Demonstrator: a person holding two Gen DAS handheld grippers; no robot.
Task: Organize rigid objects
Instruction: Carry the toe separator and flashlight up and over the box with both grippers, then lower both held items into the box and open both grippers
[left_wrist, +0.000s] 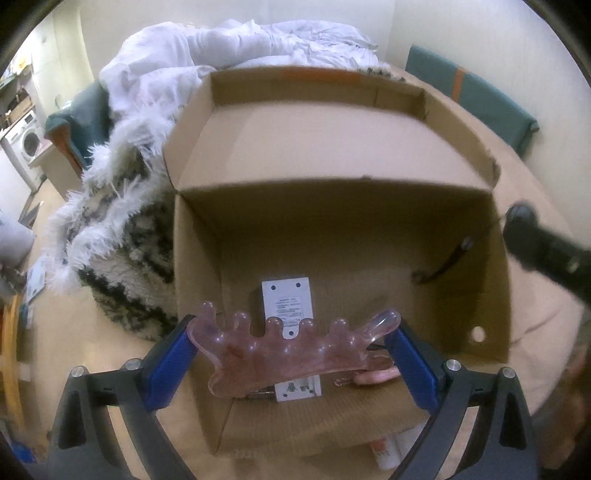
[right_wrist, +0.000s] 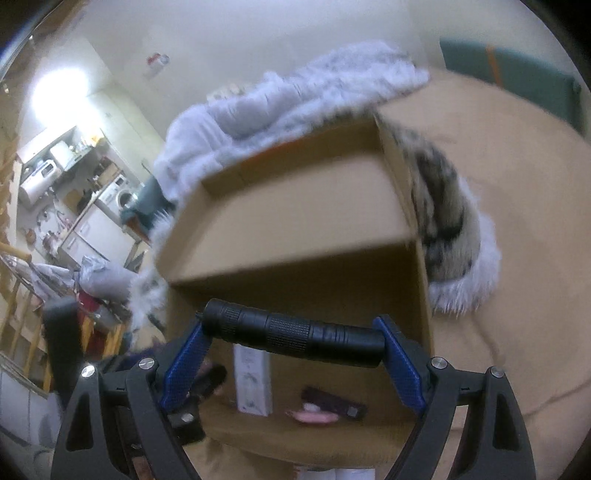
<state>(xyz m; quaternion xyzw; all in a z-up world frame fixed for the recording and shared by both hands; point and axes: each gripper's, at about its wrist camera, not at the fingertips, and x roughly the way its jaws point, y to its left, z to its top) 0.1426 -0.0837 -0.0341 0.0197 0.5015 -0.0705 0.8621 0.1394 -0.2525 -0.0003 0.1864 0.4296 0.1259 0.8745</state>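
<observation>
- Left wrist view: left gripper (left_wrist: 293, 363) clamps a pink translucent comb-shaped massager (left_wrist: 295, 350) across its blue pads, low centre of frame, over the open cardboard box (left_wrist: 332, 221).
- Box floor, centre frame: white flat device (left_wrist: 287, 302); dark handle-like item (left_wrist: 443, 262) to its right.
- Right wrist view: right gripper (right_wrist: 293, 354) grips a black flashlight (right_wrist: 291, 328) crosswise, lower centre, above the box.
- Fluffy white blanket (left_wrist: 110, 206) at left, touching the box.
</observation>
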